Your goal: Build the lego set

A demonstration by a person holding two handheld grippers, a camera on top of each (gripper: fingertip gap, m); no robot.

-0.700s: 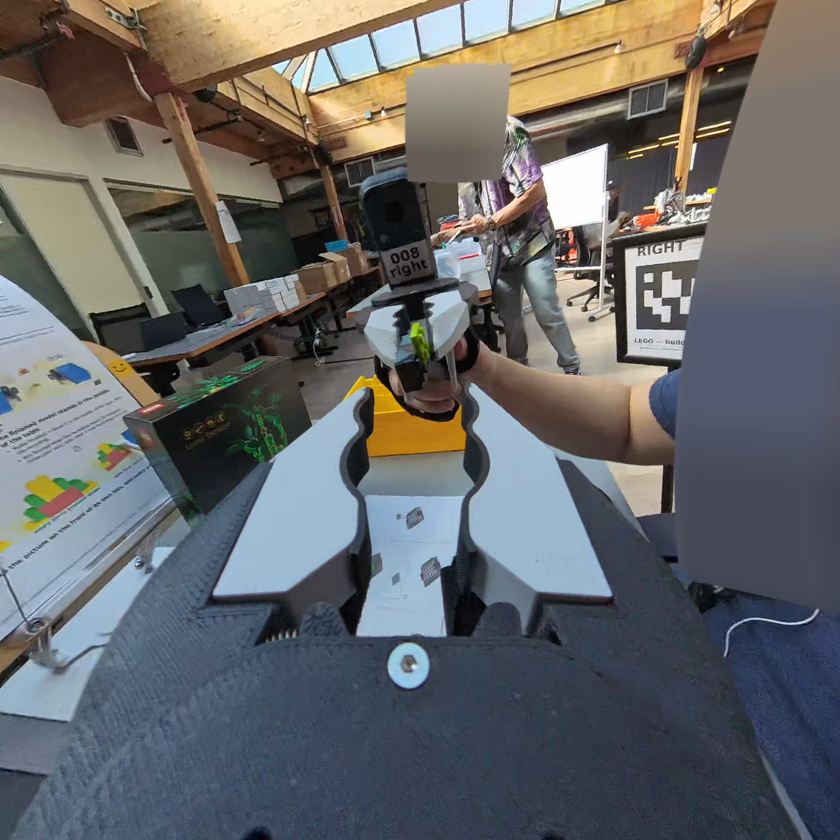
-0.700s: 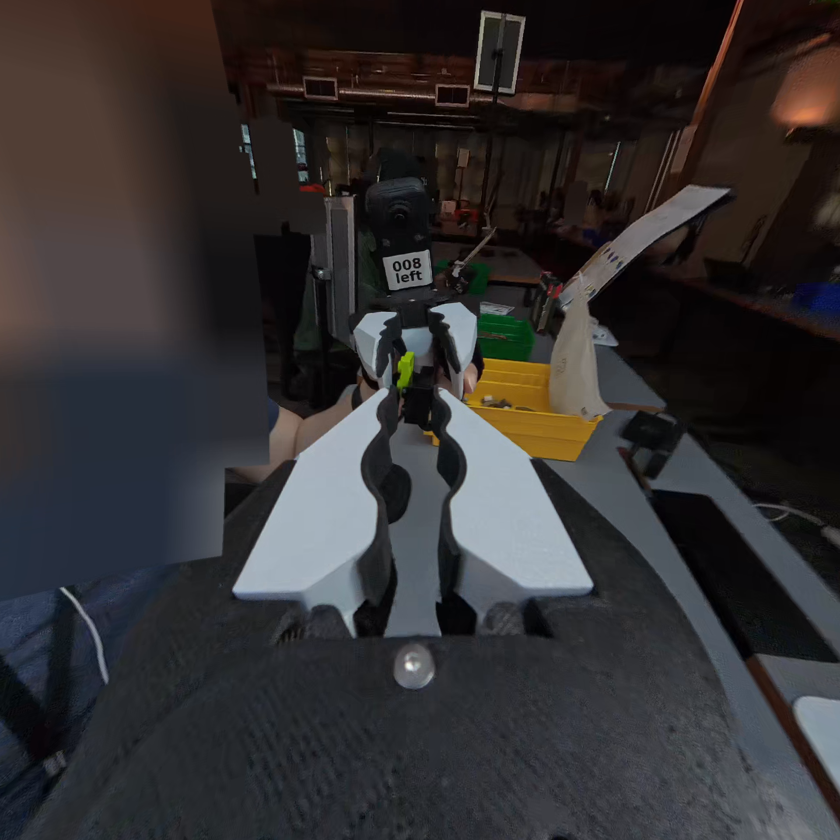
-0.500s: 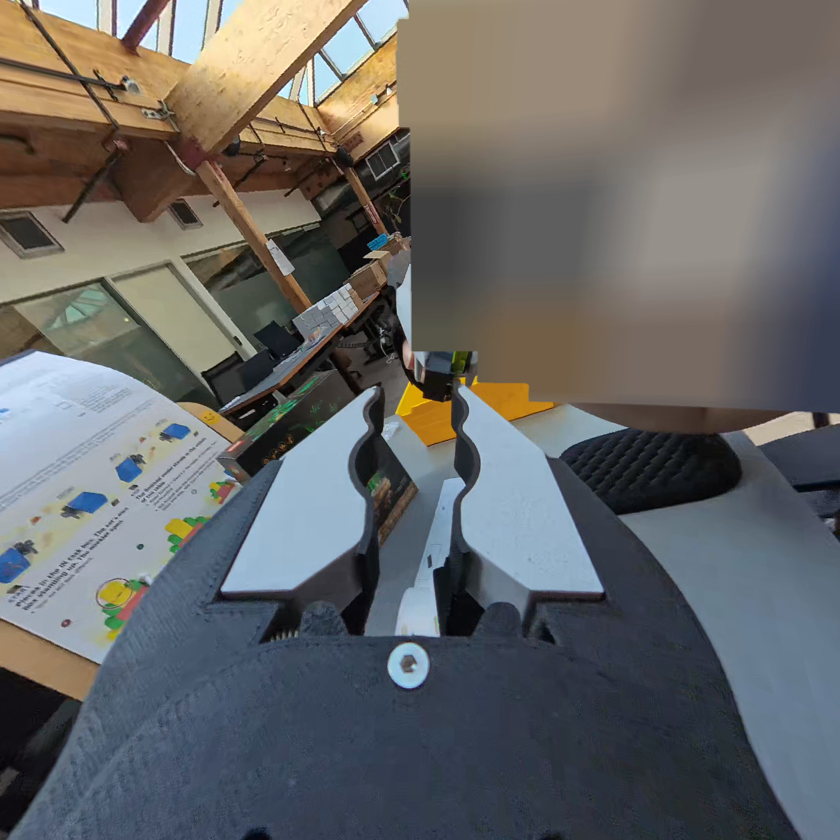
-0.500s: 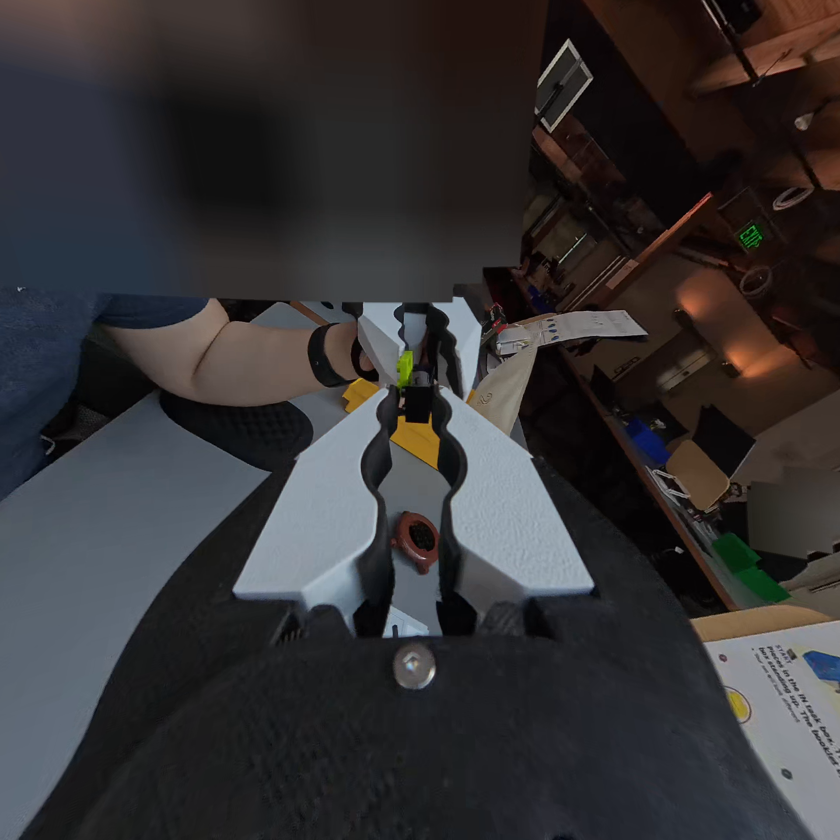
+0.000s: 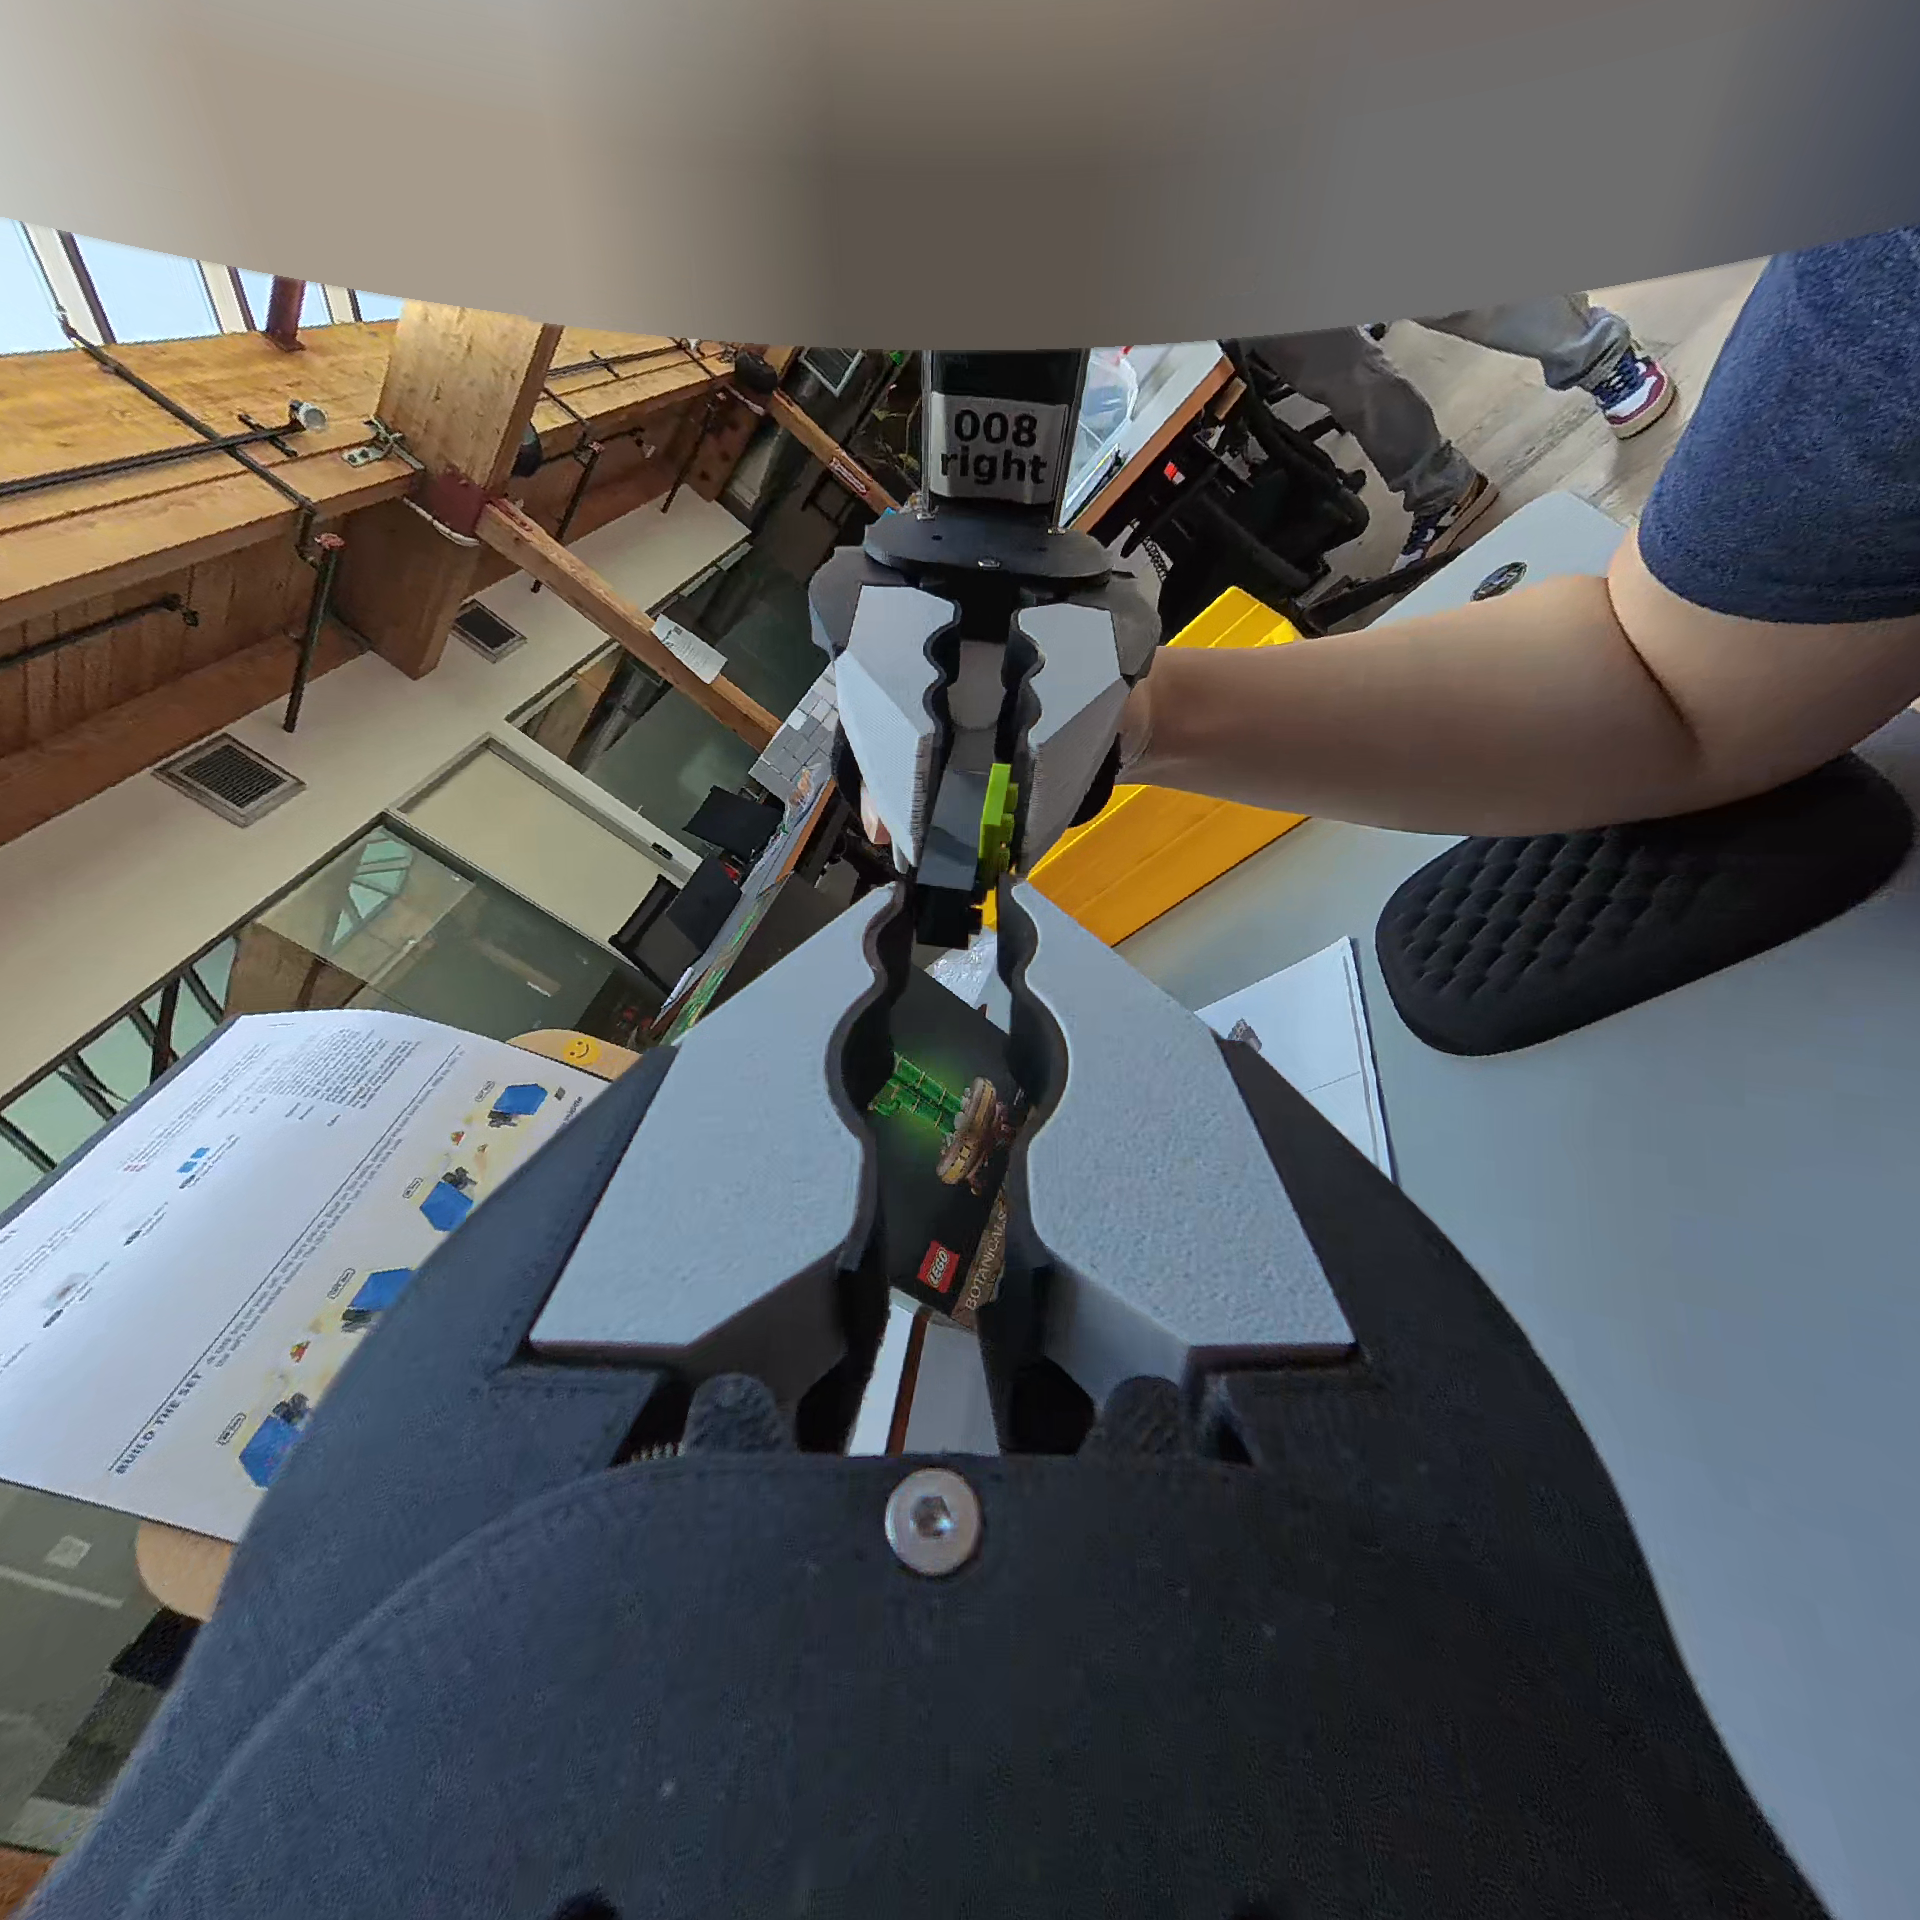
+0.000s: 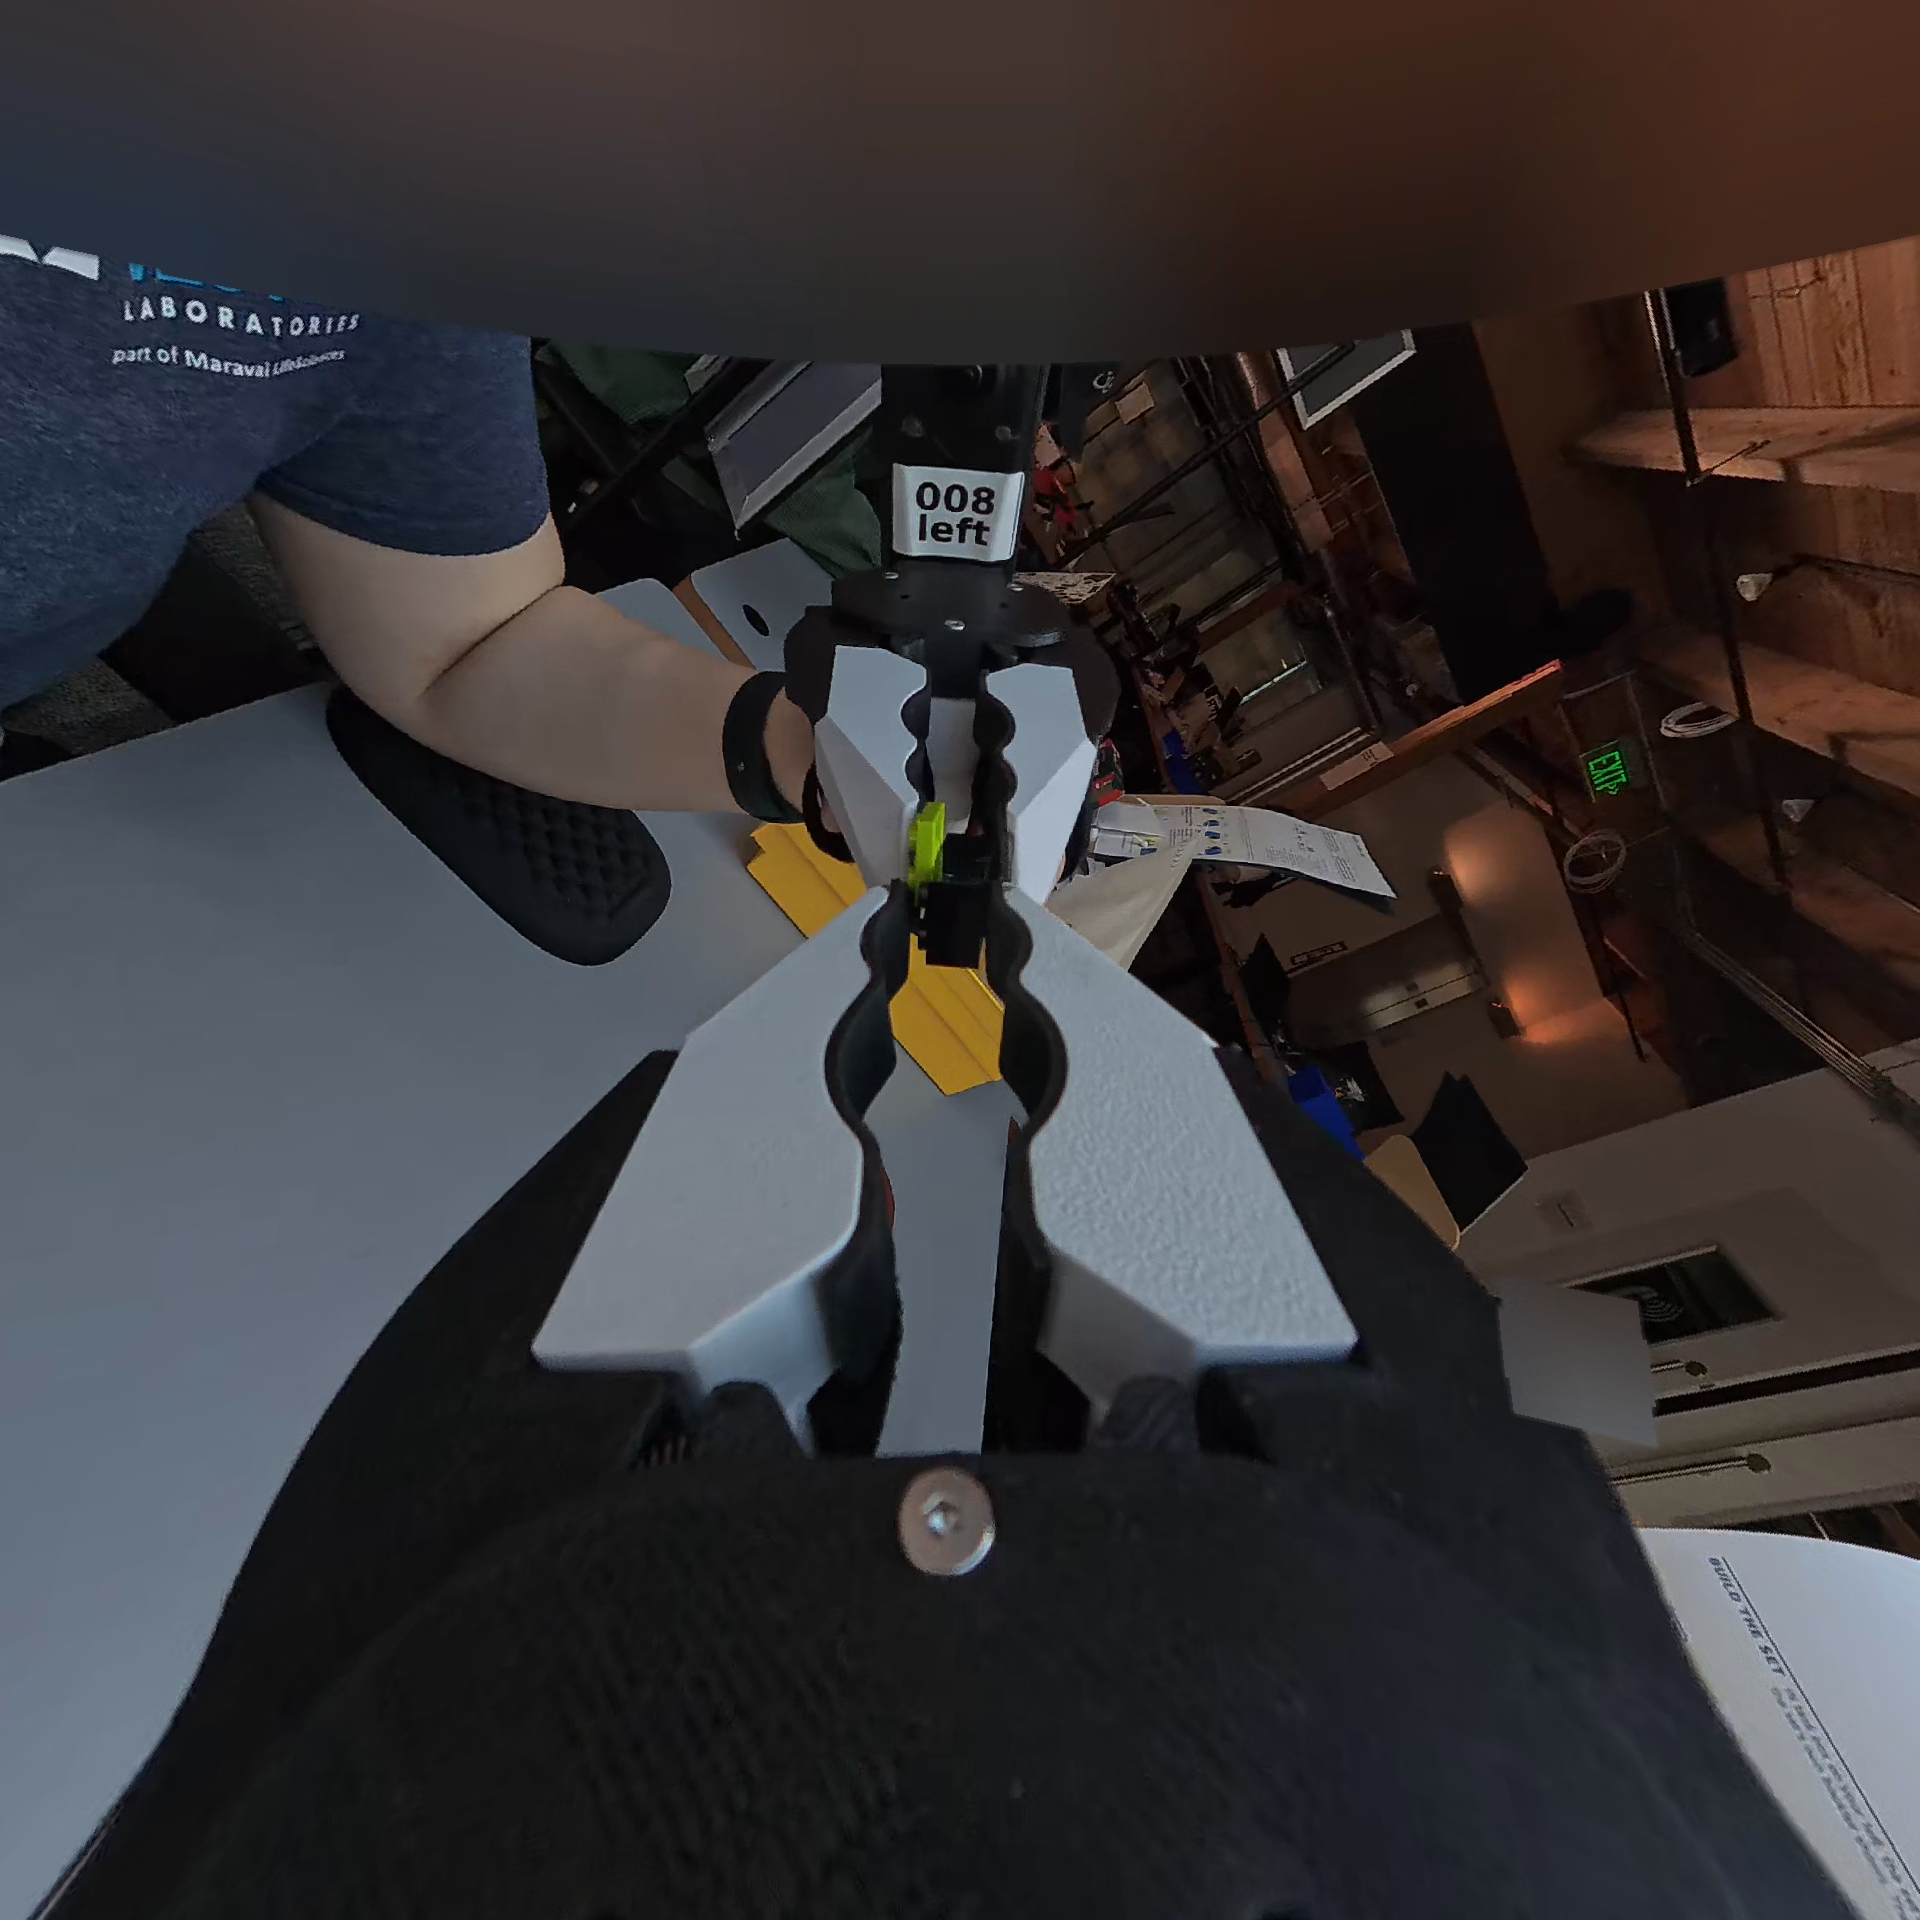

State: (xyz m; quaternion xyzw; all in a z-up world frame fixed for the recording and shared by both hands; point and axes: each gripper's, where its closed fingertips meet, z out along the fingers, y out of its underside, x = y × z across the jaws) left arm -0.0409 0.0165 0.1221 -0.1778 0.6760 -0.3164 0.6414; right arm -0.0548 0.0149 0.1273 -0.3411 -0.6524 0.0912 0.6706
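Two hand-held grippers are meeting tip to tip above the worktop [image 5: 1662,1195]: my right hand-held gripper [image 5: 961,852] is clenching the lime-and-black lego piece [image 5: 971,852], long axis pointing straight ahead into my left hand-held gripper [image 5: 940,925], which is closing around its black end.

Lime-green plate [image 5: 998,818] joined to black brick [image 5: 943,914], held mid-air (clear of table) between opposing tongs
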